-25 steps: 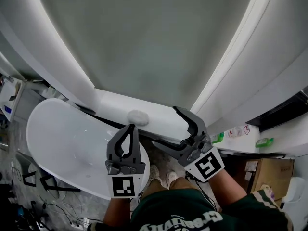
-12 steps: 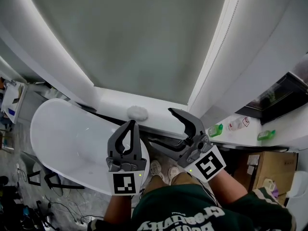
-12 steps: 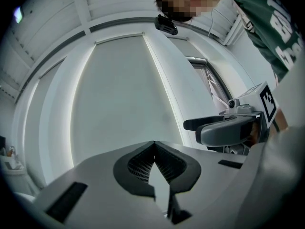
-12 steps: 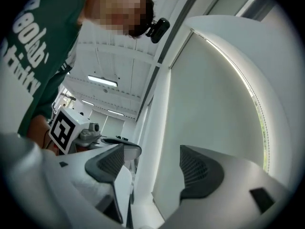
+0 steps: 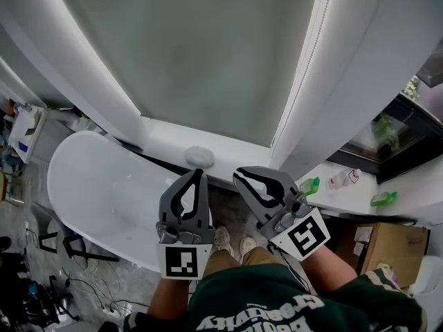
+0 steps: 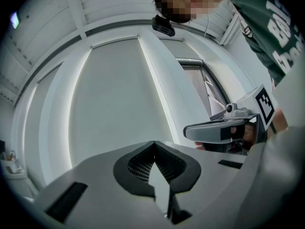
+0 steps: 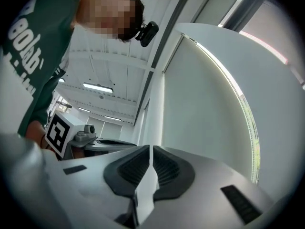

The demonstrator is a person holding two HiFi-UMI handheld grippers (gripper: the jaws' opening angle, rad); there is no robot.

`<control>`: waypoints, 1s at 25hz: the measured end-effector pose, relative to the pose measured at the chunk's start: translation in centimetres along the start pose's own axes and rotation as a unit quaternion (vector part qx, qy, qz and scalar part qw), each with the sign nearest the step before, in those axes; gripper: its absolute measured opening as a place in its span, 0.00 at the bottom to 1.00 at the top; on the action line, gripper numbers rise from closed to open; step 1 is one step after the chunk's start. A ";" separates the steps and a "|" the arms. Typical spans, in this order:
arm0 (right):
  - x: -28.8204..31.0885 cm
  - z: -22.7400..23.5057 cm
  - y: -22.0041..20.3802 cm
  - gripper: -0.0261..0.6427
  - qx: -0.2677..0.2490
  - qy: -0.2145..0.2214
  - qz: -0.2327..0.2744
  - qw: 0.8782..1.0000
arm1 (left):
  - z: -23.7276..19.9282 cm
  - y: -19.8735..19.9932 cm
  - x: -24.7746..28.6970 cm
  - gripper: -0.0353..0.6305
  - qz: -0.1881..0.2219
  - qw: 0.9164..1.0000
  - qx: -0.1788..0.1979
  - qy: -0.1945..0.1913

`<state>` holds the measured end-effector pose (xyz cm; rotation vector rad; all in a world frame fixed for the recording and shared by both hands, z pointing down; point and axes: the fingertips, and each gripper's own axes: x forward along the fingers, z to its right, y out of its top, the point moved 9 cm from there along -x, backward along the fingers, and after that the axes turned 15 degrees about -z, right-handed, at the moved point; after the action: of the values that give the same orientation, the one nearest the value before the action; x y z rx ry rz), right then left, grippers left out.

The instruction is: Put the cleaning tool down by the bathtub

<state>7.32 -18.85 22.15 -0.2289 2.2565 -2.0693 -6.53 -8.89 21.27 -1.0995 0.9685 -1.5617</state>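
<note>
Task judged complete or very nearly so: the cleaning tool (image 5: 199,156) lies on the white ledge (image 5: 163,142) directly behind the bathtub (image 5: 90,185), at the ledge's front edge about midway along it, and neither gripper touches it. The left gripper (image 5: 200,173) has its jaws pressed together with nothing between them. The right gripper (image 5: 241,176) has just been closing its jaws; they now stand together, also on nothing. Both grippers sit near the person's body, apart from the tool. No step appears outstanding beyond drawing clear. The tool presents as a small, pale, rounded, fluffy pad; finer detail cannot be made out.
</note>
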 end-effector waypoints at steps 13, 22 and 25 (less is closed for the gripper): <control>-2.2 -1.4 -0.2 0.06 -0.033 0.022 -0.026 0.999 | 3.2 0.5 -1.2 0.06 0.001 1.000 0.002 -0.011; -2.6 -1.1 0.0 0.06 -0.039 0.006 -0.038 0.998 | 3.3 1.1 -1.5 0.06 0.010 1.000 0.017 -0.005; -2.4 -1.3 0.5 0.06 -0.044 0.000 -0.025 0.999 | 3.2 0.8 -1.7 0.06 0.003 1.000 0.007 -0.002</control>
<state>9.46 -17.16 21.65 -0.2937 2.3680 -1.9939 -3.04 -7.67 21.11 -1.0896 0.9553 -1.5584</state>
